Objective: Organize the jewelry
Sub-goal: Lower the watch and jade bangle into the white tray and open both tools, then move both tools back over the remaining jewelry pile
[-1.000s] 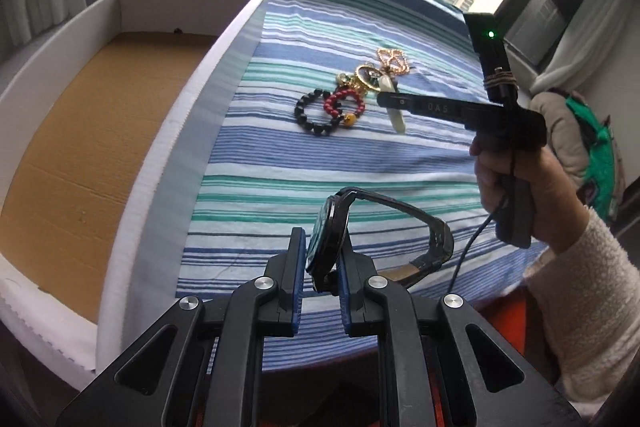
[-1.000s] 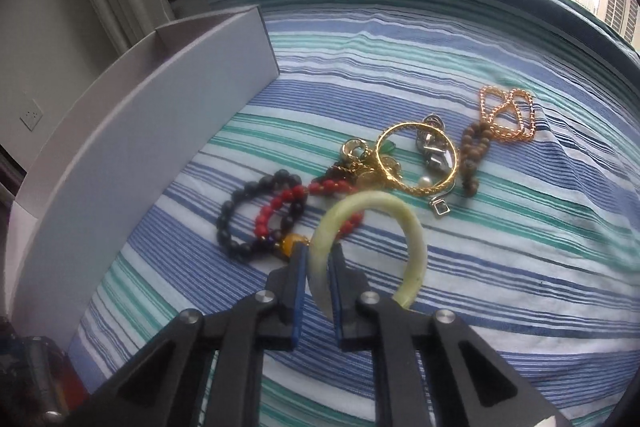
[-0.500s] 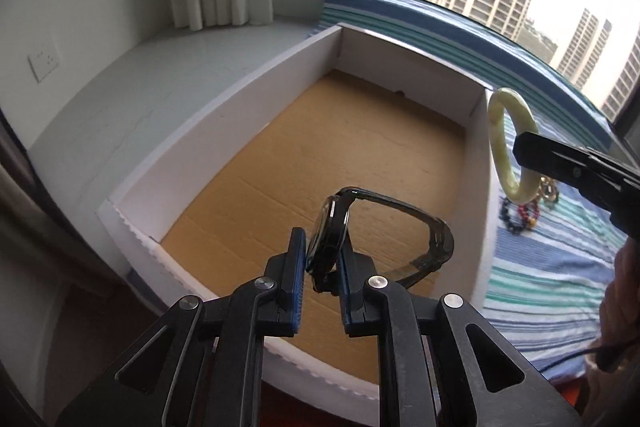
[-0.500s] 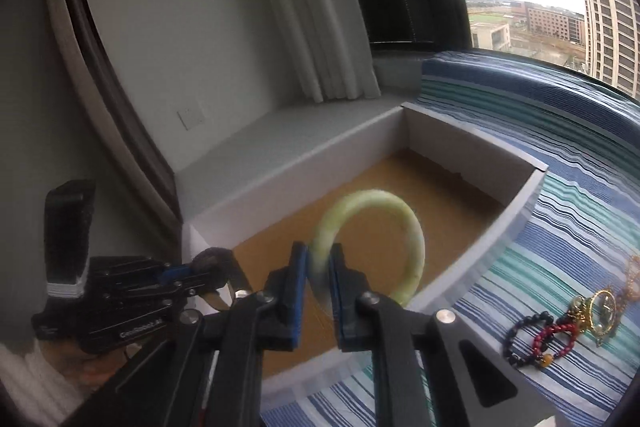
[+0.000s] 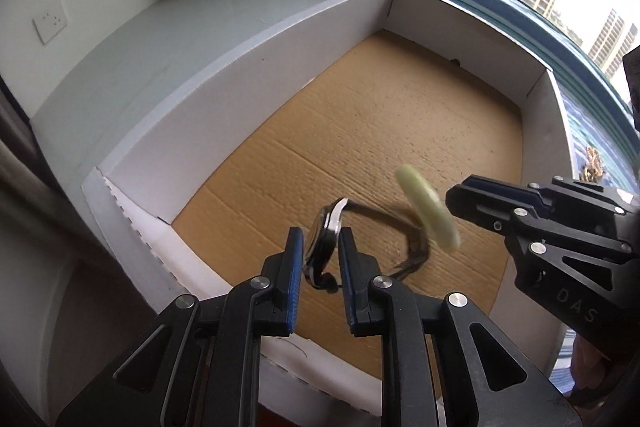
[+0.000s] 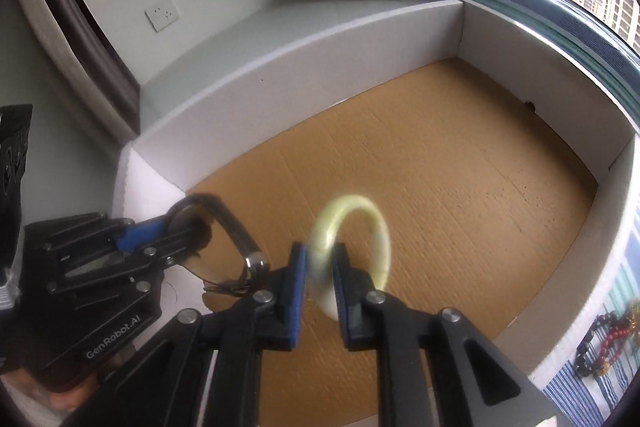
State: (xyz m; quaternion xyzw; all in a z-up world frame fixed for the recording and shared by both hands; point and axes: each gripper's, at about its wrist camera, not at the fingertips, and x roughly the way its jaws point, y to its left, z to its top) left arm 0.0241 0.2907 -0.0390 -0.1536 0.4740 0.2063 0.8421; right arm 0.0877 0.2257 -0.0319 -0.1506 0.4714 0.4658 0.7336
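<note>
Jaws on both grippers have parted since half a second ago. In the left gripper (image 5: 319,254) the watch (image 5: 326,243) sits loose and blurred at lower centre; the right gripper (image 6: 319,269) has let go its pale green bangle (image 6: 352,227), equally smeared. Both are apparently dropping onto the brown floor of the cardboard box (image 5: 240,75). Beaded bracelets (image 6: 604,343) wait at lower right, outside the box, likely next.

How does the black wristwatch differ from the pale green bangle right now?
The black wristwatch is dark, with a round face and strap; the pale green bangle is one smooth, light ring. The watch sits between the left gripper fingers, the bangle between the right gripper fingers. Both are blurred above the brown-floored cardboard box.
</note>
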